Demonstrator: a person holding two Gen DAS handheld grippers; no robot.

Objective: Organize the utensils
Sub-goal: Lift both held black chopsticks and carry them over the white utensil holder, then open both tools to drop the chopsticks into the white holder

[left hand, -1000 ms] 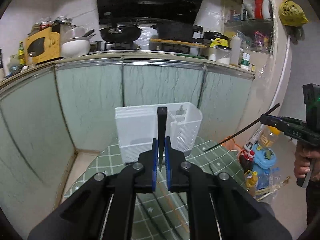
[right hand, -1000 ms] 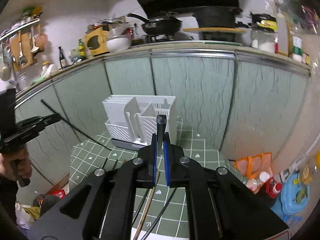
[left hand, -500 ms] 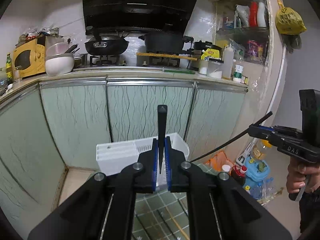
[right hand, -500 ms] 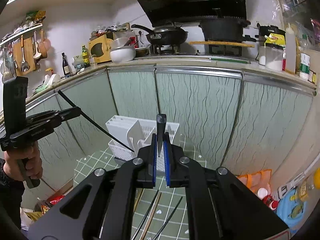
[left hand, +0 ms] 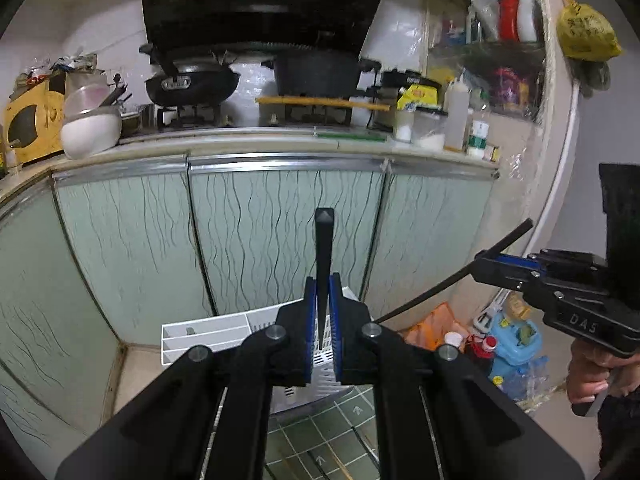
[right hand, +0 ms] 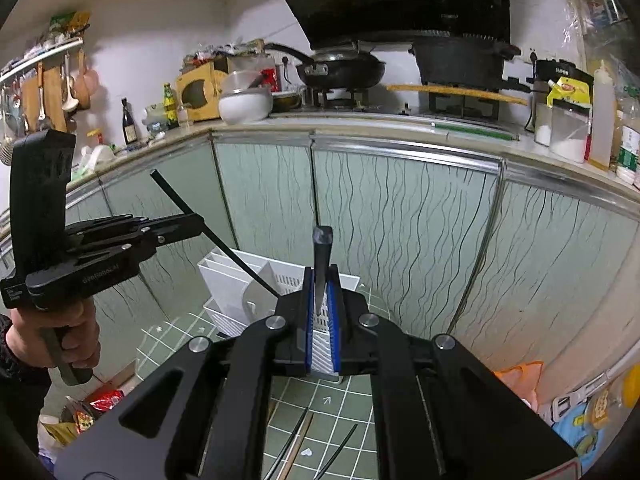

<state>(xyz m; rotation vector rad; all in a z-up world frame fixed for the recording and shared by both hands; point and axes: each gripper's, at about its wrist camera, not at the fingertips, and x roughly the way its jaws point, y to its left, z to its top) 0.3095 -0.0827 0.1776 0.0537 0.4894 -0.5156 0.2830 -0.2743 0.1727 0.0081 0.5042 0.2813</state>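
Left gripper (left hand: 320, 340), lower centre: jaws clamped on 1 black chopstick (left hand: 323, 248). Right gripper (right hand: 322, 336): same, on chopstick 2 (right hand: 321, 264). Spare chopsticks (right hand: 298, 444) lie on desk (right hand: 352, 424), lower frame. Holder (right hand: 240, 284) just beyond. Risk: both sticks converging may cross or catch a divider. Cabinets (right hand: 400, 220) behind.

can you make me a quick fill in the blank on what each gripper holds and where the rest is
1. The left gripper is shut on a black ____.
2. The right gripper is shut on one too, so together they hold ____ chopsticks.
3. The white plastic utensil holder stands on the ____ checked tablecloth.

Missing: chopstick; two; green
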